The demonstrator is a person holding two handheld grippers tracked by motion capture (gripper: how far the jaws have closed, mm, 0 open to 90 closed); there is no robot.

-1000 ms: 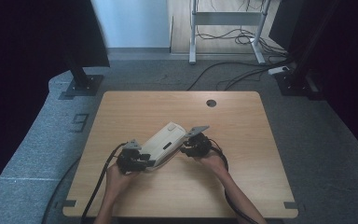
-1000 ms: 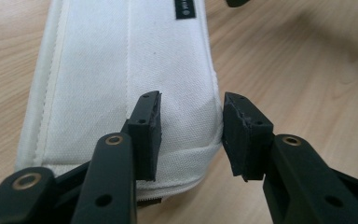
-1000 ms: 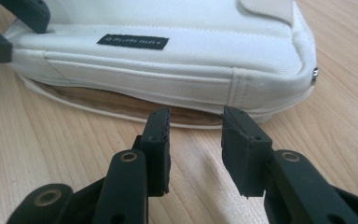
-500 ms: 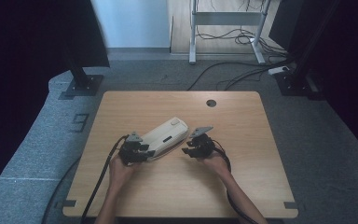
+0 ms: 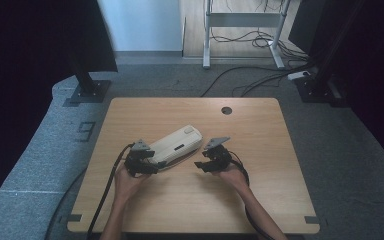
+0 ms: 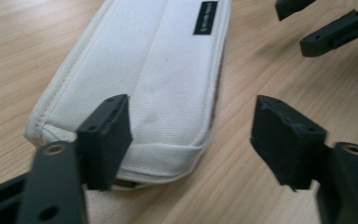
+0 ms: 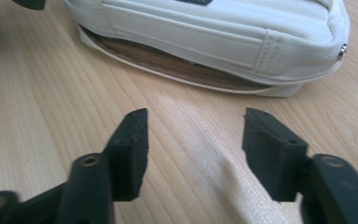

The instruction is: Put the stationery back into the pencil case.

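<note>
A cream canvas pouch [image 5: 177,144] lies slantwise on the wooden table [image 5: 260,200], a small black label [image 6: 205,17] on its top. My left gripper [image 5: 149,162] is at its near-left end, open. In the left gripper view the left gripper [image 6: 193,133] has one jaw over the pouch [image 6: 168,84] corner and the other over bare wood. My right gripper [image 5: 201,163] is open just right of the pouch. In the right gripper view the right gripper [image 7: 200,140] holds nothing, and the pouch [image 7: 223,28] lies ahead with its zip edge gaping on a brown lining [image 7: 168,63].
The table has a round cable hole [image 5: 226,110] near its far edge. Cables trail from both grippers toward the near edge. The right gripper's jaws [image 6: 333,32] appear at the top right of the left gripper view. Grey carpet, stand bases and floor cables surround the table.
The left gripper has moved a little away from the person along the pouch's near end, and the pouch lies flatter on the table. The right gripper has barely shifted.
</note>
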